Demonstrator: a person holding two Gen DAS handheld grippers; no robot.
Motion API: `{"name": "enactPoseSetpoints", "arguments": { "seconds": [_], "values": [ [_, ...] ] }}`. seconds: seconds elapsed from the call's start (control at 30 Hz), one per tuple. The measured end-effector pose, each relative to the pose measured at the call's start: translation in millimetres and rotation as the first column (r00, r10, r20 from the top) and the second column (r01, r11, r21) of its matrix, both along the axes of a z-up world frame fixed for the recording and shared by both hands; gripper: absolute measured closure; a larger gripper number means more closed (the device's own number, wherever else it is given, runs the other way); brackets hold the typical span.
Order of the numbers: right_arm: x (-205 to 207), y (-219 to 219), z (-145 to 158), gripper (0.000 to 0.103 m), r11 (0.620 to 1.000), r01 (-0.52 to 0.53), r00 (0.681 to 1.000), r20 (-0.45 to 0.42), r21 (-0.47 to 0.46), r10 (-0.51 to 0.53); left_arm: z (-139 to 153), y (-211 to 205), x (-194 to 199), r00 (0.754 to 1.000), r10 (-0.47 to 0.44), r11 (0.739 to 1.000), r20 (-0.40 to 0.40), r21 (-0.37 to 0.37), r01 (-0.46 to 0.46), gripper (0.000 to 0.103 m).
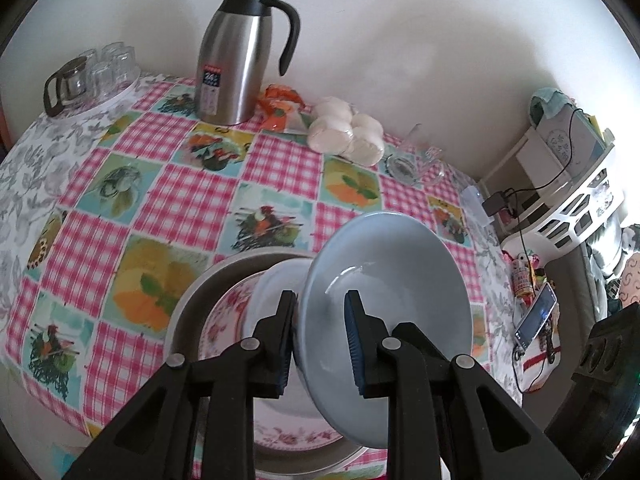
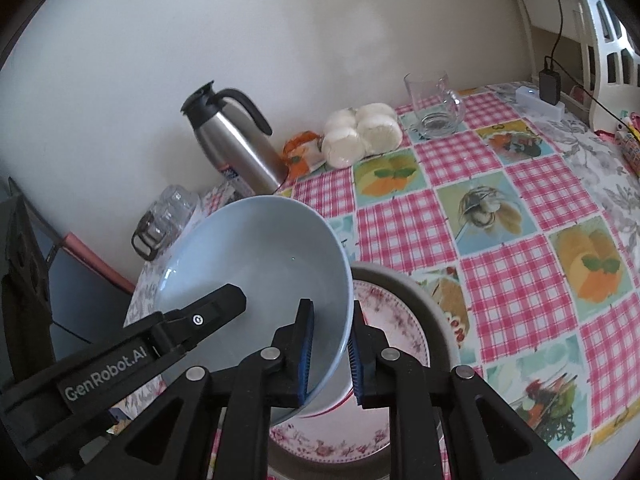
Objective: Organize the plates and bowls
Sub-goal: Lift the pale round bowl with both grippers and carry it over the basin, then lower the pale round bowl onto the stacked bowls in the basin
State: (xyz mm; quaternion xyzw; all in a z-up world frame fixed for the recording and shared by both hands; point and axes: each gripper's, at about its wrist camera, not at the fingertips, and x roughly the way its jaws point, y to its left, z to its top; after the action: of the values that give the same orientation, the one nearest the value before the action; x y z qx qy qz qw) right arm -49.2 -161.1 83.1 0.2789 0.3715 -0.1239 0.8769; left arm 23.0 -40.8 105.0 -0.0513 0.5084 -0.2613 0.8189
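My left tongs and right tongs each grasp 1 blue bowl rim | 1 floral plate below | 1 white bowl

"GenRobot.AI" on left gripper; "24" on thermos label

**Patchwork-clothed counter against a plain pale wall**

A counter under a pink-gingham and fruit-picture oilcloth stands against a bare off-white wall. A steel thermos jug stands at the wall, with a glass mug farther along. Beside the counter stands a white openwork shelf unit with a black cable hanging over it. Soft, even light falls on the wall.
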Motion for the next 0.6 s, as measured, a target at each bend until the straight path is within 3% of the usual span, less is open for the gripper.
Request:
{"name": "enactPoseSetpoints", "arguments": {
  "seconds": [0.23, 0.6],
  "values": [
    [6.7, 9.5, -12.0, 0.084, 1.000, -0.022, 0.999, -0.039, -0.008, 0.022, -12.9, 9.2, 4.5, 0.999, 0.017, 1.000, -0.033, 0.019, -0.016, 0.079],
    [10.9, 7.6, -16.9, 0.084, 1.000, -0.020, 0.998, -0.054, -0.009, 0.020, -16.1, 2.8, 3.8, 1.000, 0.006, 0.997, -0.020, 0.072, -0.005, 0.078]
  ]
}}
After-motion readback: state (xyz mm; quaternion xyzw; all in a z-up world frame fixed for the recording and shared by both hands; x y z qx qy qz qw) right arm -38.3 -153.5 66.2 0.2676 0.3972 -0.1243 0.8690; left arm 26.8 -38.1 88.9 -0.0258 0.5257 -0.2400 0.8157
